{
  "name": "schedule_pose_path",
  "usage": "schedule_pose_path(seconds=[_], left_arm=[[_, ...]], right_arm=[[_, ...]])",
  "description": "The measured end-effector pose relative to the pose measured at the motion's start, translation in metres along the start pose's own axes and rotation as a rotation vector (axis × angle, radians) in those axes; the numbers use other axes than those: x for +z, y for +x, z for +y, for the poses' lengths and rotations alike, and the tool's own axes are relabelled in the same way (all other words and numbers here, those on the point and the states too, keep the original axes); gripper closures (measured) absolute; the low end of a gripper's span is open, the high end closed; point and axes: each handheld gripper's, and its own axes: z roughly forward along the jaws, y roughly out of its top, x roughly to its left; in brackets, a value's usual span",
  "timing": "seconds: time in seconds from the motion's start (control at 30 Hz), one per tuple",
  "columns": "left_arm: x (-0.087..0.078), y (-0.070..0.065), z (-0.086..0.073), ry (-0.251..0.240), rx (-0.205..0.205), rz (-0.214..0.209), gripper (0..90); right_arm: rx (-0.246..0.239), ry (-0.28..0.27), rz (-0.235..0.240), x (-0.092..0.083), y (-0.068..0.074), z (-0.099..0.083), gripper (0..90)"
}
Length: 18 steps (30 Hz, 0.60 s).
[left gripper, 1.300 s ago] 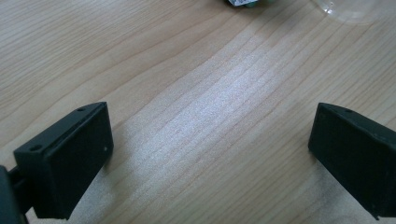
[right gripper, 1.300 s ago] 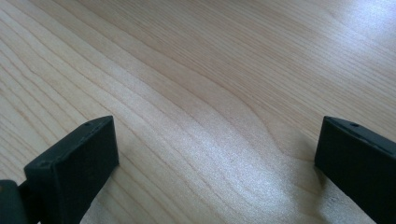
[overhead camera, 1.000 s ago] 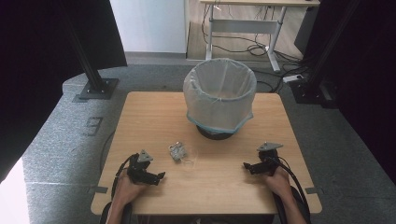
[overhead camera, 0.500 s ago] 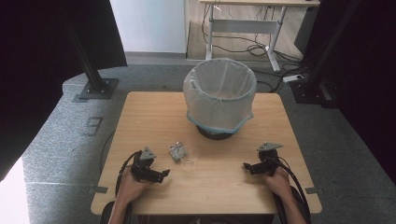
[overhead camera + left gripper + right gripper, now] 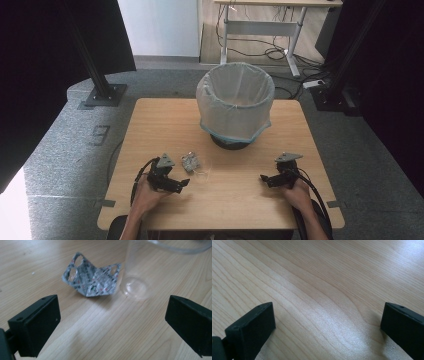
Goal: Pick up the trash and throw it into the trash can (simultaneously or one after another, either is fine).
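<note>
Pale wood-grain table (image 5: 235, 200), light streaks running through it. Silver blister pack (image 5: 91, 277), crinkled, speckled with red and black print. Clear plastic cup (image 5: 136, 270) beside it. Matte black left gripper (image 5: 112, 322). Bin (image 5: 235, 102) wears a translucent white liner over a dark base.

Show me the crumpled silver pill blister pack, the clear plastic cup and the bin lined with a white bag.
Crumpled silver pill blister pack (image 5: 92, 277): left gripper view, its creased middle.
Clear plastic cup (image 5: 135, 286): left gripper view, its round base.
Bin lined with a white bag (image 5: 235, 107): high view, bag's front wall.
</note>
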Motion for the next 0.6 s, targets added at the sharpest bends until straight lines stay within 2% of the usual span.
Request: schedule_pose_path(seconds=[0.1, 0.6], left_arm=[[0.003, -0.004, 0.007, -0.001, 0.012, -0.019, 0.0], [0.023, -0.019, 0.028, 0.004, 0.049, -0.059, 0.0]], right_arm=[[-0.001, 0.0, 0.001, 0.0, 0.0, 0.0, 0.0], [-0.006, 0.001, 0.005, 0.0, 0.0, 0.0, 0.0]])
